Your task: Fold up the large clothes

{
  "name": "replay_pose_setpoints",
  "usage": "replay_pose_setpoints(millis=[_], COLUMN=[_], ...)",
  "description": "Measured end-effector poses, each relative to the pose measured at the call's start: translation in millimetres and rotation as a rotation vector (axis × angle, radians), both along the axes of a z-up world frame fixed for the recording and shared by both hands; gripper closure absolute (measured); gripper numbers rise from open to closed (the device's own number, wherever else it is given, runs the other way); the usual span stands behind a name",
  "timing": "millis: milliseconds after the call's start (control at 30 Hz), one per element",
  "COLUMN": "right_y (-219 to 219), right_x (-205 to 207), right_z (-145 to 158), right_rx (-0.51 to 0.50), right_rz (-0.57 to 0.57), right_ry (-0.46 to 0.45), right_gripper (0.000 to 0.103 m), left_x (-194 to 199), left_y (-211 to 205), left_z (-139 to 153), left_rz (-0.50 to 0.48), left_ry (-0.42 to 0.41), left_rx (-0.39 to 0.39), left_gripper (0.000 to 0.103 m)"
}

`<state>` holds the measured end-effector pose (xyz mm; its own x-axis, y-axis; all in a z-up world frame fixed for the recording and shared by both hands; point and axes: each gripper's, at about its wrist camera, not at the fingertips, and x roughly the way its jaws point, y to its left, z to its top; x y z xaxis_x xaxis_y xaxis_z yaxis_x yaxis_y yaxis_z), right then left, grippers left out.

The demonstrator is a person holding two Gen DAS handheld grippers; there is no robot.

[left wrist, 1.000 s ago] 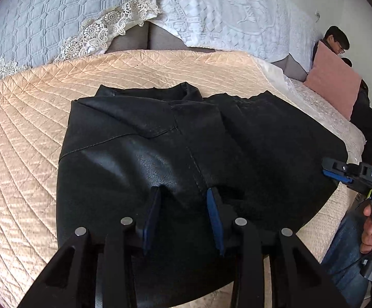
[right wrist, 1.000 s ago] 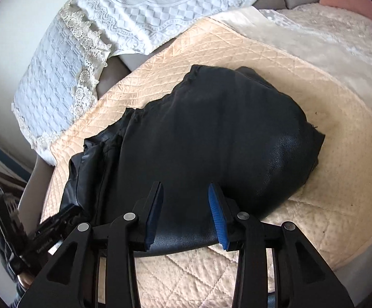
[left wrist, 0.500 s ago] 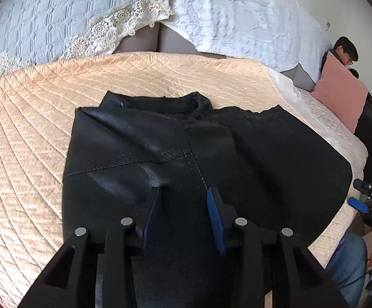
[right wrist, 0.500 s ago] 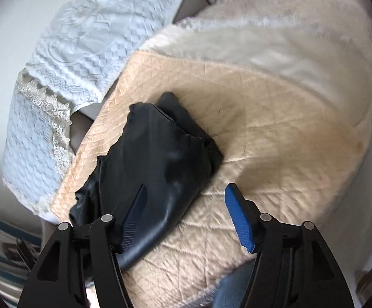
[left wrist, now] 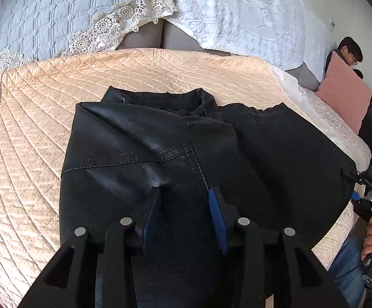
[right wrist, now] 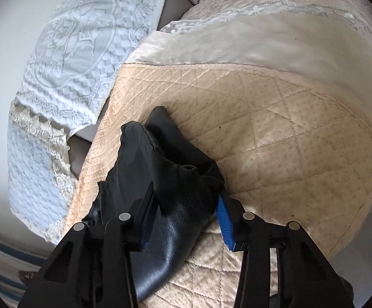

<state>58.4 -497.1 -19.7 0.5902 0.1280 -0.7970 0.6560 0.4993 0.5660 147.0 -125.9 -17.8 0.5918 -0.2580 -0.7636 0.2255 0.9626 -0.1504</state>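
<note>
We have one black leather jacket [left wrist: 175, 154] on the middle of the peach quilt [left wrist: 26, 159], reaching its right edge. A second ago our right gripper [right wrist: 186, 205] was above the jacket; now it straddles the right side fold, jaws apart, ready to grasp for the next fold. Our left gripper [left wrist: 183, 205] hovers above, jaws apart, holding nothing

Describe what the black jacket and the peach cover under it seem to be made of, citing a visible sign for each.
Black jacket: probably leather or faux leather, which one can't be told; smooth, slightly glossy, with a fine grain, soft highlights and stitched seams.
Peach cover: looks like quilted satin-type fabric; diamond stitching puffs the surface, and it has a soft sheen.
</note>
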Motion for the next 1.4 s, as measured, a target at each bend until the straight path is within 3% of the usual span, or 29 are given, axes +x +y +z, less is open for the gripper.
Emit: replay_pose_setpoints(millis=[233,267,300,367,533,733,900,1067,1200,1300,1400], right_y=[3.3,4.3,4.6,5.9,23.1,85.0,168.1,261.5,323.8,340.2,334.3], right_x=[12.8,15.1,15.9,17.5,26.5,62.4,88.8,100.6,93.0,83.4,86.9], right_z=[-0.8,0.7,1.9,7.5,42.9,102.0,128.7,103.0,43.8,19.2,24.0], right_rx=[-0.038,-0.052,-0.057,-0.054,-0.110,-0.171,-0.186,-0.144,-0.066,-0.111,-0.102], right_rz=[0.014,0.026,0.033,0.055,0.135,0.350,0.575,0.831,1.021,1.069,1.065], right_ry=[0.029,0.036,0.040,0.025,-0.052,-0.192,-0.284,-0.269,-0.161,-0.123,-0.147], right_gripper=[0.055,0.059,0.071,0.079,0.083,0.084,0.085,0.085,0.085,0.085,0.082], left_x=[2.7,3.0,3.5,3.8,3.9,3.9,-11.6,-29.7,-41.5,-45.7,-50.6], left_y=[-5.2,-5.1,-5.0,-4.7,-4.2,7.8,52.6,111.0,144.9,159.2,165.7], left_z=[-1.2,-1.3,-1.4,-1.6,-2.1,8.7,29.1,34.4,27.0,16.6,10.1], left_rz=[0.007,0.006,0.006,0.004,0.001,0.004,0.087,0.199,0.265,0.294,0.296], left_ry=[0.002,0.001,0.002,0.001,0.002,0.022,-0.033,-0.046,-0.030,-0.002,0.019], left_rx=[0.026,0.027,0.028,0.028,0.024,-0.014,-0.045,-0.070,-0.086,-0.099,-0.123], left_gripper=[0.060,0.060,0.060,0.060,0.060,0.060,0.060,0.060,0.060,0.061,0.061])
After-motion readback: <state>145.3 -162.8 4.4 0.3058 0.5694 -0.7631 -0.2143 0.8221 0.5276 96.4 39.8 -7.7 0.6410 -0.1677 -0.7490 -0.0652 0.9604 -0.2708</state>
